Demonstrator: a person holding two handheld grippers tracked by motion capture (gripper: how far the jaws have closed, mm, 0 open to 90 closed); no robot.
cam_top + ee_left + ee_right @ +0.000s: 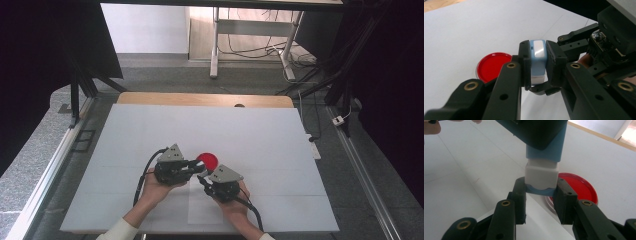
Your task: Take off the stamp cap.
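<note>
Both grippers meet over the near middle of the white table (280,125), well in from its near edge and about midway between its left and right edges. The left gripper (200,167) is held by the left hand (155,189) and points toward the right gripper (204,179), which the right hand (235,205) holds. A small blue and white block (537,61) sits between the two grippers. In the left gripper view, the left gripper (538,65) has its jaws drawn narrow and pressed against the two blue sides of the block, with a glossy white face turned toward the camera. In the right gripper view, the right gripper (541,195) has its jaws drawn narrow on the lower end of the block (541,173), where a white section meets a blue rim; the pads touch that end on both sides. The block is clear of the table surface, carried by both grippers at once. A round red dish (207,161) lies flat on the table just beyond the jaw tips, toward the far edge. In the left gripper view the dish (492,65) lies left of the block; in the right gripper view the dish (581,187) lies behind and right of it.
</note>
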